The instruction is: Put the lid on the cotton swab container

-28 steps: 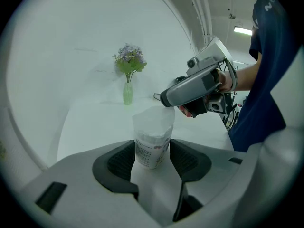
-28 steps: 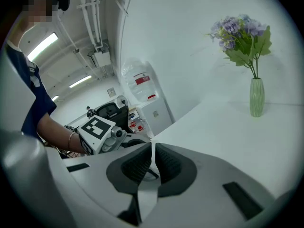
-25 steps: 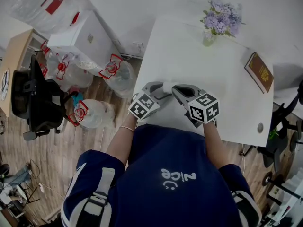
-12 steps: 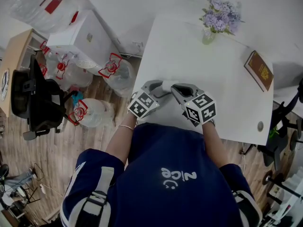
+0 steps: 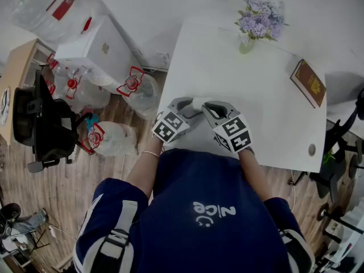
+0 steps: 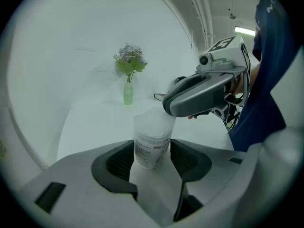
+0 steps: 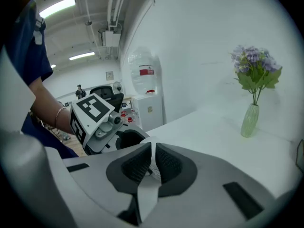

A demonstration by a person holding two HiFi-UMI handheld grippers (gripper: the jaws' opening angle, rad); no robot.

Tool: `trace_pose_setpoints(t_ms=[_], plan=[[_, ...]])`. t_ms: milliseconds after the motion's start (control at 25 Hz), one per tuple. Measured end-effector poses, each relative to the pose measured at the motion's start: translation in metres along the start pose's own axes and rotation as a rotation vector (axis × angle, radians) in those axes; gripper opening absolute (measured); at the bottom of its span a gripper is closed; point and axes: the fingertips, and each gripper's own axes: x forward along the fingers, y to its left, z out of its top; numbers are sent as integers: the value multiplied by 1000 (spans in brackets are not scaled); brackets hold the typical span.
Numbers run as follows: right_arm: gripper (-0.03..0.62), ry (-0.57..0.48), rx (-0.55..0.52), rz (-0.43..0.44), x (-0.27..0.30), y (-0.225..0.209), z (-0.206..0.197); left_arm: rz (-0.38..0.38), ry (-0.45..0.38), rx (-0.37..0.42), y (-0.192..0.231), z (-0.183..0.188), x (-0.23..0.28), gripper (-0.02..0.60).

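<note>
Clamping the cotton swab container (image 6: 152, 141) by its sides, the left gripper (image 6: 153, 159) has not shifted. Pinched on the lid (image 6: 154, 118) atop it, the right gripper (image 7: 152, 163) has rolled since earlier; its marker cube (image 5: 233, 134) sits more tilted. A flower vase (image 6: 128, 93) stands well beyond.

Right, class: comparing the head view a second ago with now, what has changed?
The right hand-held gripper rolled slightly, its marker cube tipping leftward, jaws closed on the lid. The left hand-held gripper stayed put, gripping the cotton swab container; flowers and book unmoved.
</note>
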Motion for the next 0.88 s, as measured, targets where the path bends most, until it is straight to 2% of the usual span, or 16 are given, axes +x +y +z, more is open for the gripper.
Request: trace_pose_setpoints(t_ms=[160,280,480,600,880], plan=[[57,-79,93,29,-6,0,5,-34,-24,-58,-3,4,-3,299],[57,-157,128,-27,-21,-11,12,-34,-38,-85,-5,5,-13,301],[57,-251,172,-147,-46,-32,6,8,-95,-105,-12,12,-36,302],[57,-261,192,-216,-57,-39,-7,49,-155,-141,-15,21,-53,302],[57,-273,203,-305,-70,-46,-20,140,-275,-140,-7,45,-80,302]])
